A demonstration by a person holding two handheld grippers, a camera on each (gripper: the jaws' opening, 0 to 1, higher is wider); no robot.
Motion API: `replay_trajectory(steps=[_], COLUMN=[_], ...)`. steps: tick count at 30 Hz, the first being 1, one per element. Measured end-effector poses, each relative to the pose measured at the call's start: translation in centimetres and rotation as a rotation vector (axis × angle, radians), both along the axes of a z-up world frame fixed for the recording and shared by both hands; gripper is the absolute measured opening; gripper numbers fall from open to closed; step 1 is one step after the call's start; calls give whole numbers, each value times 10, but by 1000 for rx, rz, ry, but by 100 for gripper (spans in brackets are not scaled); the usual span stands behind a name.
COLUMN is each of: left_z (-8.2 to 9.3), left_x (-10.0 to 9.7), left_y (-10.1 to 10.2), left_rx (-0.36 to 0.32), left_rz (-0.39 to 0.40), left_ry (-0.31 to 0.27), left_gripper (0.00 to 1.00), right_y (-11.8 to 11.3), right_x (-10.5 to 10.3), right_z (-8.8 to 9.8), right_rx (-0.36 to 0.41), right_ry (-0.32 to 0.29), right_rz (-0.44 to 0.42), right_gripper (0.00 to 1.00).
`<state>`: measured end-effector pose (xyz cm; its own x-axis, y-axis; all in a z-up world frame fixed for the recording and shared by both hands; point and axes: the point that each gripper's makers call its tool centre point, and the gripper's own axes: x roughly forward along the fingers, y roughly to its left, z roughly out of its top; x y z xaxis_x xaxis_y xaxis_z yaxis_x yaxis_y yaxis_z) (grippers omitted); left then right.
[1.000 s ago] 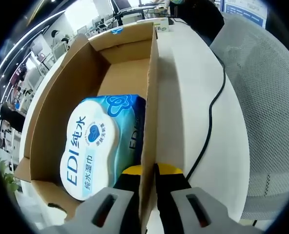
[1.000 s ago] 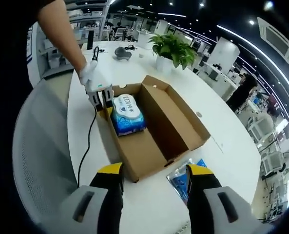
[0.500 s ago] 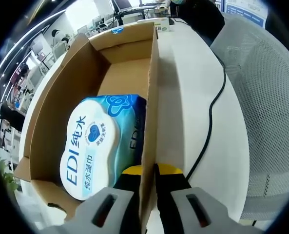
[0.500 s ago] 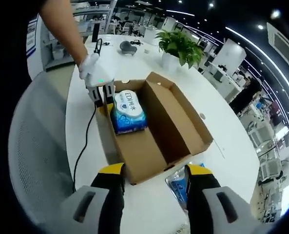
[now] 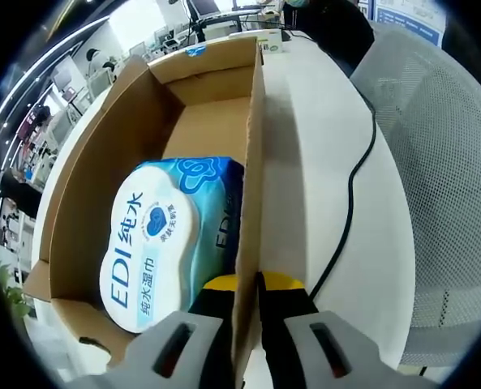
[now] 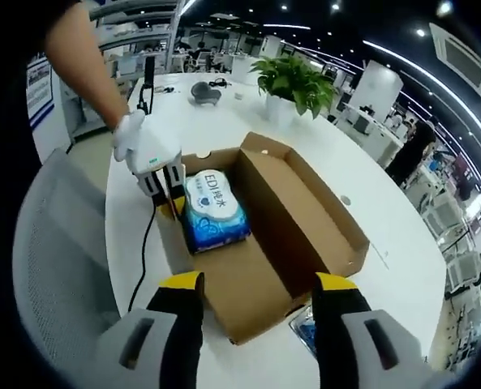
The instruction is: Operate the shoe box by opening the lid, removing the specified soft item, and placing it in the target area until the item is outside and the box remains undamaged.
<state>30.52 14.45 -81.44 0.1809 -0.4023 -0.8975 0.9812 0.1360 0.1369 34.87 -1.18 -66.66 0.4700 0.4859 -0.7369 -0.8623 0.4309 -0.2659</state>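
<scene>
While the left gripper (image 5: 246,285) keeps its jaws pinched narrow on the shoe box (image 6: 305,219) side wall, the wipes pack (image 5: 163,235) lies inside at that end, unmoved; the right gripper (image 6: 256,288), jaws wide and empty, has drawn nearer above the white table (image 6: 224,109).

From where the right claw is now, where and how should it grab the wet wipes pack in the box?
Probably from above, across the pack's narrow width. The wet wipes pack lies flat, label up, at the end of the shoe box where the left claw clamps the wall. The right claw is open; one side of the pack lies close to that wall, so keep the fingers clear.
</scene>
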Motion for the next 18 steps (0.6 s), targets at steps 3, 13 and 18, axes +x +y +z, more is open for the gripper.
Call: replay_trajectory(steps=[3, 13, 18], left_z=[0, 0, 0], left_x=[0, 0, 0], left_y=[0, 0, 0], left_rx=[0, 0, 0], left_rz=[2, 0, 0], left_ry=[1, -1, -1], left_gripper=[4, 4, 4], right_y=[-4, 16, 25], right_x=[3, 9, 10], right_z=[-7, 0, -2], right_rx=[-2, 122, 100], right_ry=[53, 90, 81], right_rz=[-51, -101, -69], right_gripper=[50, 50, 50])
